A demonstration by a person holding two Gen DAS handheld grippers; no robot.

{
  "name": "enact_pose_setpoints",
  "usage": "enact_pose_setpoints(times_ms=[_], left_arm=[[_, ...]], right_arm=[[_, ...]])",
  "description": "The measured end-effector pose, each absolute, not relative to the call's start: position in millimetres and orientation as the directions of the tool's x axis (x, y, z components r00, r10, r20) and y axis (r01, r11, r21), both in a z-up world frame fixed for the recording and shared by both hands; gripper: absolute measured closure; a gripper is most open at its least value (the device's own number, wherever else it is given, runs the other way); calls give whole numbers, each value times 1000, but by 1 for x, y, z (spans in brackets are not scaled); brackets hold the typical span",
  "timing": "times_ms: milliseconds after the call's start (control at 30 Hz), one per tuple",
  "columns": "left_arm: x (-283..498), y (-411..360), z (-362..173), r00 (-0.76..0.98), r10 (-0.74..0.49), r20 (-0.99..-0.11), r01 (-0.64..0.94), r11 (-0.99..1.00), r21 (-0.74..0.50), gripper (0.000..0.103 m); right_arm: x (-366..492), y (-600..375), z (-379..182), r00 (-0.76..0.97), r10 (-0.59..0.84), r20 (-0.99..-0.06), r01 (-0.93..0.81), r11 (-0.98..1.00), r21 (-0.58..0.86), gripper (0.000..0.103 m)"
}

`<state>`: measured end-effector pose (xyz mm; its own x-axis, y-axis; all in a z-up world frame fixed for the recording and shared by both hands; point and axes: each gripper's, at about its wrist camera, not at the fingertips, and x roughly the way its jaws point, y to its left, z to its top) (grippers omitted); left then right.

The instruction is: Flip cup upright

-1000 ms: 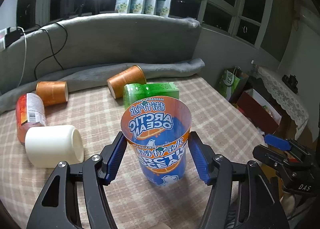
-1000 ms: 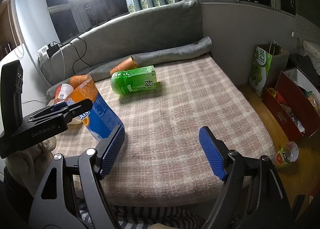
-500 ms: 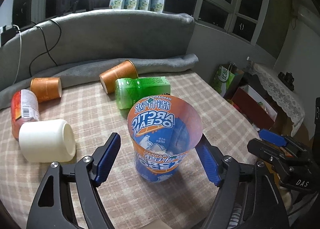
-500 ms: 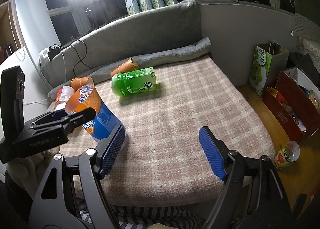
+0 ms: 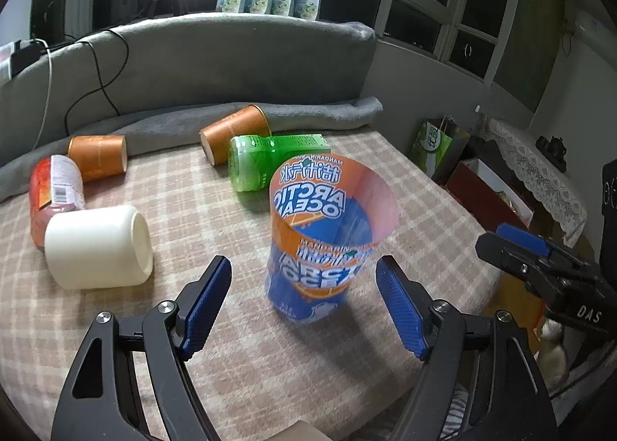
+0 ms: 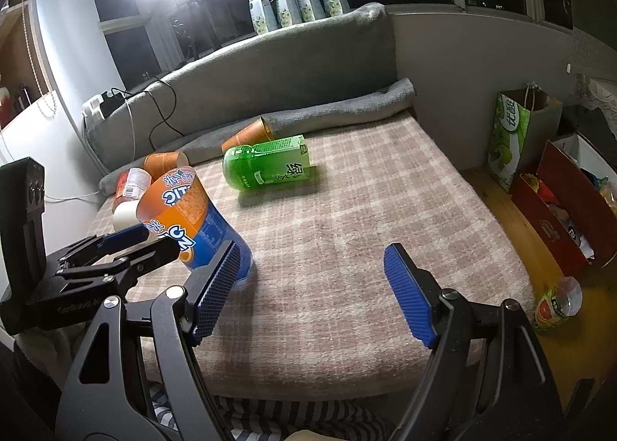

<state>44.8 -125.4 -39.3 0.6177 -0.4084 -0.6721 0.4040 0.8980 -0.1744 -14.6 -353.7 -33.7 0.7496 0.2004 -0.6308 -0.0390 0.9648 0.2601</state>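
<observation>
The orange-and-blue Arctic Ocean cup (image 5: pixel 327 244) stands on the checked cloth with its mouth up, leaning a little; it also shows in the right wrist view (image 6: pixel 193 221). My left gripper (image 5: pixel 304 306) is open, its blue pads on either side of the cup's base and clear of it. My right gripper (image 6: pixel 308 294) is open and empty over the cloth's front edge, to the right of the cup. The left gripper's body (image 6: pixel 96 260) shows at the left of the right wrist view.
A white cup (image 5: pixel 100 248), a red can (image 5: pixel 54 194), two orange paper cups (image 5: pixel 98 157) (image 5: pixel 235 132) and a green bottle (image 5: pixel 270 163) lie on their sides behind. A grey cushion (image 5: pixel 231 67) backs the surface. Bags and boxes (image 6: pixel 555 206) stand on the floor at right.
My left gripper has opened, let go of the Arctic Ocean cup and pulled back a little. The cup stays standing. The right gripper has not moved.
</observation>
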Motion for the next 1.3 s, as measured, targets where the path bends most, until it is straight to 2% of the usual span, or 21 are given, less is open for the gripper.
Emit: enact_pose_setpoints(times_ms=[333, 667, 800, 1133, 1200, 1300], left_arm=[[28, -101, -37, 648, -390, -654, 367, 913, -180, 25], [-2, -49, -1, 833, -243, -496, 204, 970, -133, 25], [-12, -35, 9, 880, -177, -441, 145, 984, -105, 25], [-29, -20, 22, 935, -81, -344, 62, 996, -66, 25], [-31, -17, 24, 940, -79, -333, 58, 996, -73, 20], [-32, -15, 24, 941, -71, -331, 48, 996, -75, 20]], right_arm=[[-14, -348, -29, 772, 198, -605, -51, 966, 252, 23], [-10, -340, -23, 808, 175, -563, -52, 972, 227, 22], [-12, -333, -18, 841, 149, -520, -55, 980, 192, 13], [-16, -326, -6, 897, 102, -430, -32, 986, 166, 11], [-17, -325, -4, 904, 93, -418, -28, 987, 159, 10], [-17, -322, -2, 912, 79, -402, -25, 990, 139, 0]])
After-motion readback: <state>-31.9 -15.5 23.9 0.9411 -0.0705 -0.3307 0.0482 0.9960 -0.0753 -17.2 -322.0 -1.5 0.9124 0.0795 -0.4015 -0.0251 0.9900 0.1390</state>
